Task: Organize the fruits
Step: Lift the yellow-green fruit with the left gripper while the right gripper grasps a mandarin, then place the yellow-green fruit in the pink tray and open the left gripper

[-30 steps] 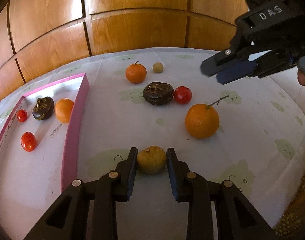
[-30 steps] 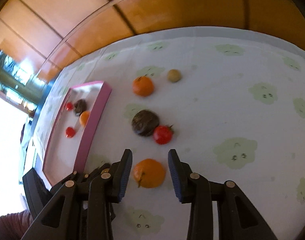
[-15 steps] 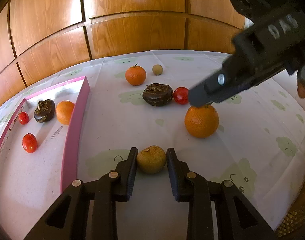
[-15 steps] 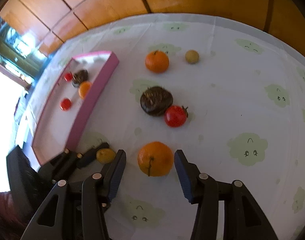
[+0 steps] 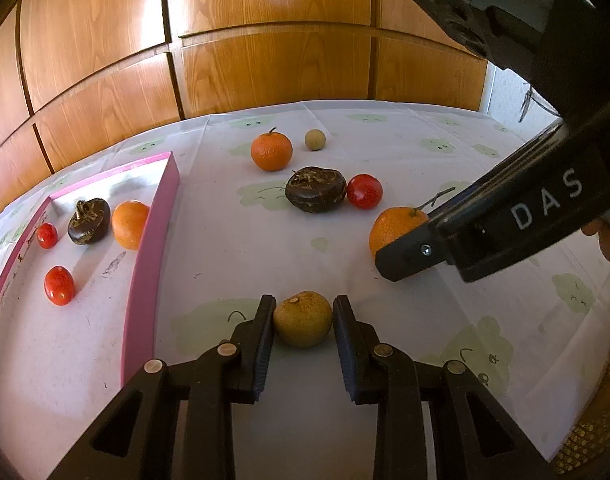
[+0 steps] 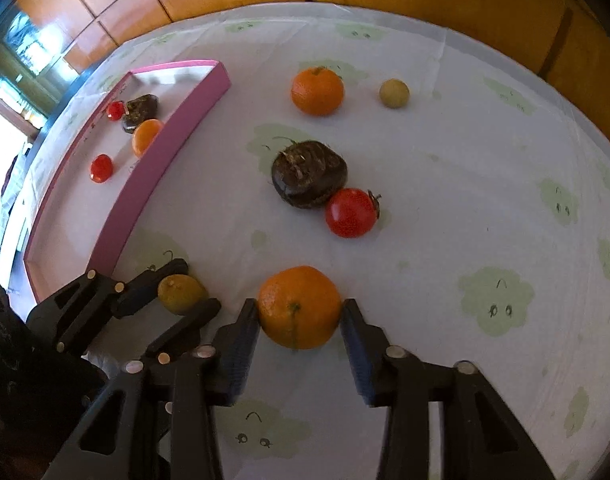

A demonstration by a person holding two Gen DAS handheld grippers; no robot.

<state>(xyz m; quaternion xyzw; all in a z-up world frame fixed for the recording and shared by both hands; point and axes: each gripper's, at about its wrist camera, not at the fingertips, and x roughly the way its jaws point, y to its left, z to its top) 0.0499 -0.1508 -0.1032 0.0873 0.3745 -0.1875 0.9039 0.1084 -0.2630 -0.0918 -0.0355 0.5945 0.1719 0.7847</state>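
Observation:
My left gripper (image 5: 303, 322) is shut on a brownish-yellow fruit (image 5: 302, 318) that rests on the tablecloth; it also shows in the right wrist view (image 6: 180, 288). My right gripper (image 6: 300, 314) has its fingers around a large orange (image 6: 299, 306), touching both sides, still on the cloth; the orange shows in the left wrist view (image 5: 397, 229). The pink tray (image 5: 151, 240) at the left holds two small tomatoes, a dark brown fruit (image 5: 88, 221) and an orange (image 5: 129, 224).
On the cloth lie a dark brown fruit (image 6: 309, 173), a red tomato (image 6: 351, 213), a smaller orange (image 6: 317, 91) and a small tan fruit (image 6: 393, 93). Wooden panels stand behind the table. The table edge runs at the right.
My right gripper has come down around the large orange and closed in on it. My left gripper has stayed around the brownish-yellow fruit.

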